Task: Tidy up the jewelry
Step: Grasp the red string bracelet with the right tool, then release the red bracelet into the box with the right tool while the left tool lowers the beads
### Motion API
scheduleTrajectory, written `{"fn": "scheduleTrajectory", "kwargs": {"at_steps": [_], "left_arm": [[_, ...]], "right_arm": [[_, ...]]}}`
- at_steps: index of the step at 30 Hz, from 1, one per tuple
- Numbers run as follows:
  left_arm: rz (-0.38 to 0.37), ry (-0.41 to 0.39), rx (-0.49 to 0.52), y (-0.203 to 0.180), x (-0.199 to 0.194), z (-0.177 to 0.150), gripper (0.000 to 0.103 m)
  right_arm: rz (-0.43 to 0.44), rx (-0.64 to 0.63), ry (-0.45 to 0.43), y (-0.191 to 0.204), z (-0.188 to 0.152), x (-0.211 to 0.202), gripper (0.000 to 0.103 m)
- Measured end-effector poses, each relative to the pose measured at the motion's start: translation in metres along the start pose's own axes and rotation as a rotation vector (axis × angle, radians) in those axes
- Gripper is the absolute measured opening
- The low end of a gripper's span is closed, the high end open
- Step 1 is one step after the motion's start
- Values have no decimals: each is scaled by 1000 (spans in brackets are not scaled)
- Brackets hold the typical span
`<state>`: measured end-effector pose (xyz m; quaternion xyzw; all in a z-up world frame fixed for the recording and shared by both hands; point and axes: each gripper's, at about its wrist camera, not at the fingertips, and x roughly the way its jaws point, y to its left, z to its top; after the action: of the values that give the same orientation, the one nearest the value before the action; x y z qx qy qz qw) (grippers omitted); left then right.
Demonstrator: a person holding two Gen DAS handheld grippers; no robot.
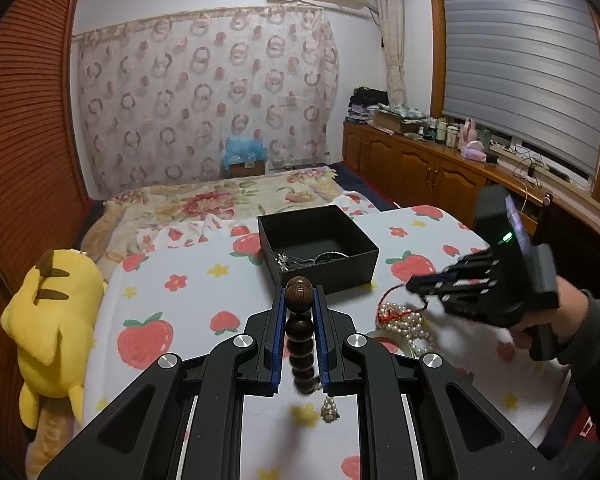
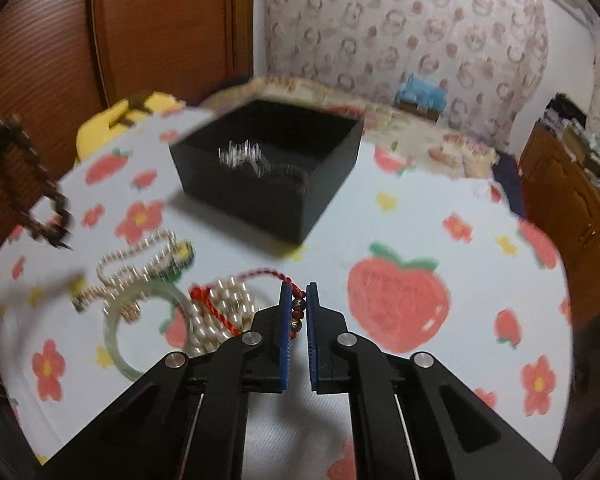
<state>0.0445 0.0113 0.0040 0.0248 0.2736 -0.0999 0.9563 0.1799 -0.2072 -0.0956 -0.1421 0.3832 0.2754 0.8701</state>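
Dark brown wooden bead bracelet (image 1: 300,332) sat clamped between the blue-padded fingers of the left gripper (image 1: 300,300), its large carved bead at the fingertips and the smaller beads trailing back toward the camera, lifted above the white strawberry-and-flower printed cloth (image 1: 188,300). Just beyond the fingertips stood the open black square box (image 1: 320,280), with silver jewelry (image 1: 284,260) lying at its bottom. To the right of the box, the right gripper (image 2: 299,292) reached in over the cloth, its fingers drawn narrow around a red braided cord bracelet with small dark beads (image 2: 296,308); the cord's loop ran out to the left, across a heap of white pearl strands (image 2: 224,312). A pale green jade bangle (image 2: 120,344) lay on the cloth at the left of the pearls, and a thin gold-toned bead chain (image 2: 140,256) lay farther off, toward the box. The right wrist view was blurred. At the left edge of the cloth rested a yellow plush toy (image 1: 52,328).
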Motion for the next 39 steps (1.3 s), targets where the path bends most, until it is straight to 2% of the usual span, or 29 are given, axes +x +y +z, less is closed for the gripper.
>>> {"fn": "scheduleTrajectory", "kwargs": {"at_steps": [5,12,27,35,39], "left_arm": [[3,-8,8,0,3,5,12],[4,-31,29,2,9,21,12],[28,-42,66,5,40,64,12],[53,-26,98,2,66,81,12],[55,-12,86,4,80,84,12]], "right_arm": [[-9,-24,-81,4,20,-30,8],[-18,-34,-129,3,46,-36,8],[-13,15,-153,-7,99,21,8],[9,15,-162,-7,105,33,9],[32,25,-130,-11,100,41,11]]}}
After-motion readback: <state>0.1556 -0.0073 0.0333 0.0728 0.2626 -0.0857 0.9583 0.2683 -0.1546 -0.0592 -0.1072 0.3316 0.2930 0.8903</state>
